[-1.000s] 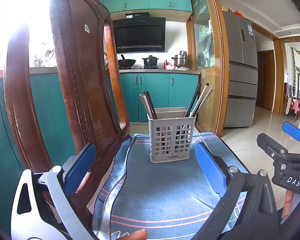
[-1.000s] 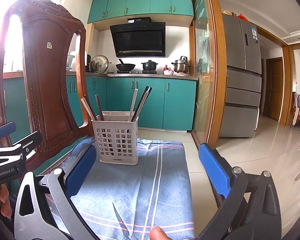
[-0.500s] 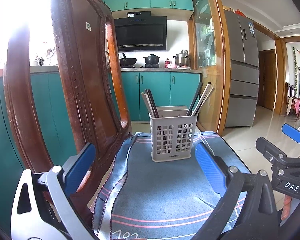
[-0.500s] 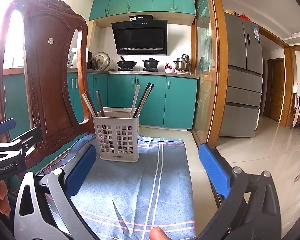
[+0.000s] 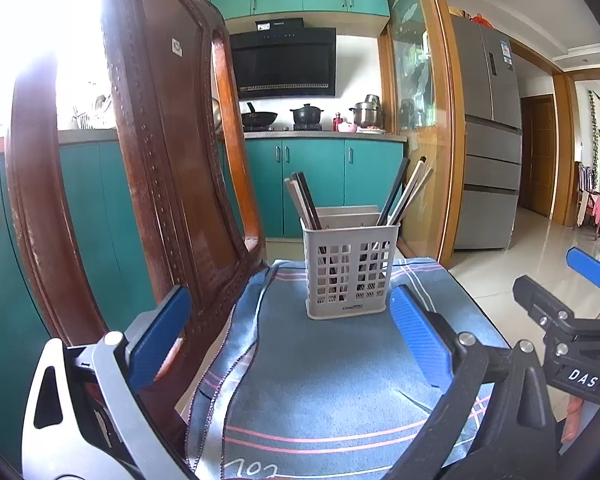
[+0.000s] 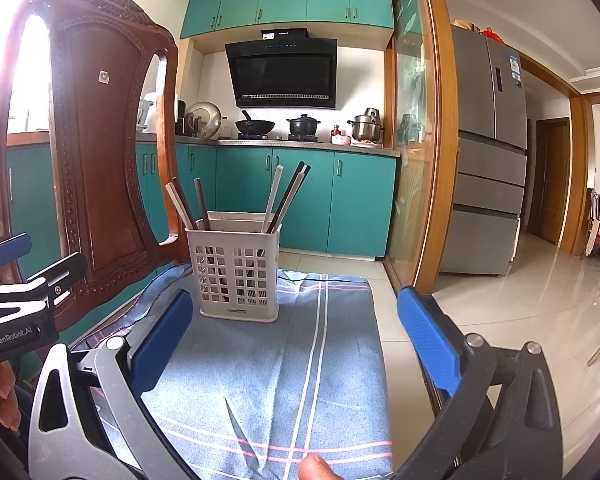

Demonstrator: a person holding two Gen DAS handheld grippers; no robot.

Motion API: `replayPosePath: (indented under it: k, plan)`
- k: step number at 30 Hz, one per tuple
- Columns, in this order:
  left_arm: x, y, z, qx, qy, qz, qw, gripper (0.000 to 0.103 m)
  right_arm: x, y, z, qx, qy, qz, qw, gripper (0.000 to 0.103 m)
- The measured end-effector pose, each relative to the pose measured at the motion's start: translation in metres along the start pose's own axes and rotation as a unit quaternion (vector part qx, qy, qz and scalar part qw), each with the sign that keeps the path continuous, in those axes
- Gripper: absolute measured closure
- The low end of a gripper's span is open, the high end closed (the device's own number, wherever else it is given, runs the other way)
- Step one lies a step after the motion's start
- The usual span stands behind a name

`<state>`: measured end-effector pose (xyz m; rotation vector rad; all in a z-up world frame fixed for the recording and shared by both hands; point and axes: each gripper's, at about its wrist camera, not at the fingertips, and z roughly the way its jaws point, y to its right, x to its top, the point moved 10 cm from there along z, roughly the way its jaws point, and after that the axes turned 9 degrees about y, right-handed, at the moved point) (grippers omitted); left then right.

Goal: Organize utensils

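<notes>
Chopsticks stand tip-down, leaning outward, in basket; both grippers' jaws spread, empty

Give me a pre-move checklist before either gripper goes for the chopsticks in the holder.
1. Left gripper open, nothing held: ok.
2. Right gripper open, nothing held: ok.
3. Utensil holder upright on the blue cloth: ok.
4. Chopsticks stand above the rim, leaning to both sides: ok.
5. Chair back close on the left gripper's side: not ok, tight clearance.
6. Holder's compartment layout inside: cannot tell.
</notes>
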<state>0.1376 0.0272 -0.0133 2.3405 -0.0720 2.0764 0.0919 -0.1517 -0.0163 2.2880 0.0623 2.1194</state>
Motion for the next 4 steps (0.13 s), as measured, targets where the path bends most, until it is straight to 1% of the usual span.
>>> replayPosePath:
  k: [4]
  plan:
    - [-0.0061, 0.0042, 0.0064, -0.004, -0.02, -0.006, 0.9998, 0.004, -0.0108, 0.0029, 0.0108, 0.0, -0.023, 0.006, 1.0, 0.003]
